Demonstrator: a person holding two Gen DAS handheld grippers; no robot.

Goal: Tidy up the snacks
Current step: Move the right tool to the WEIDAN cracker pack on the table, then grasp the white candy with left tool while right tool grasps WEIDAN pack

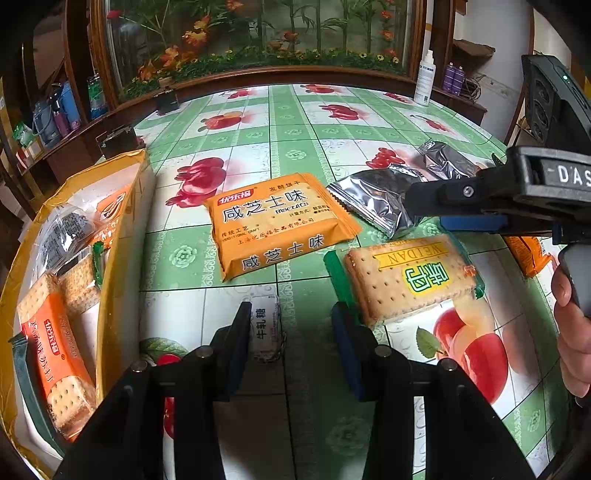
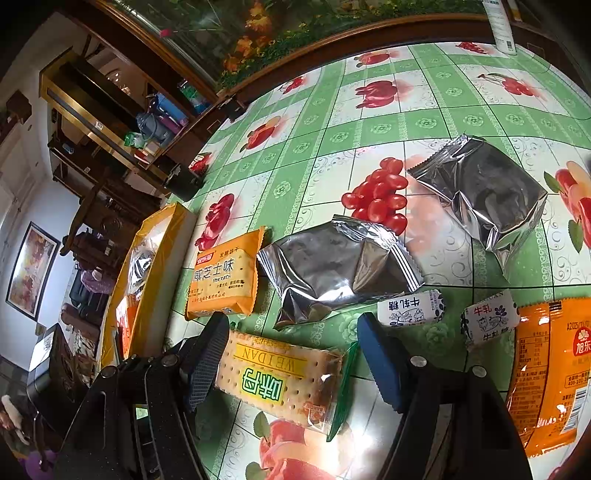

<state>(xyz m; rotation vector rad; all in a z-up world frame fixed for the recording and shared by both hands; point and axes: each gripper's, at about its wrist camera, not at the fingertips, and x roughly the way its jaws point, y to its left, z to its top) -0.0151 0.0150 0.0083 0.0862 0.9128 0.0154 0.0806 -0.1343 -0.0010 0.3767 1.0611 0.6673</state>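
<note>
The left gripper hangs with its fingers parted around a small nougat candy, not pinching it, while the right gripper's fingers straddle the WEIDAN cracker pack on the worktop, apparently lining up picks for the yellow box left of both.

Desk under green check oilcloth printed with fruit. Behind: dark wood frame enclosing painted glass panel of flowers and bamboo. Far right: white spray bottle, two purple cans. Left wall: framed picture.
</note>
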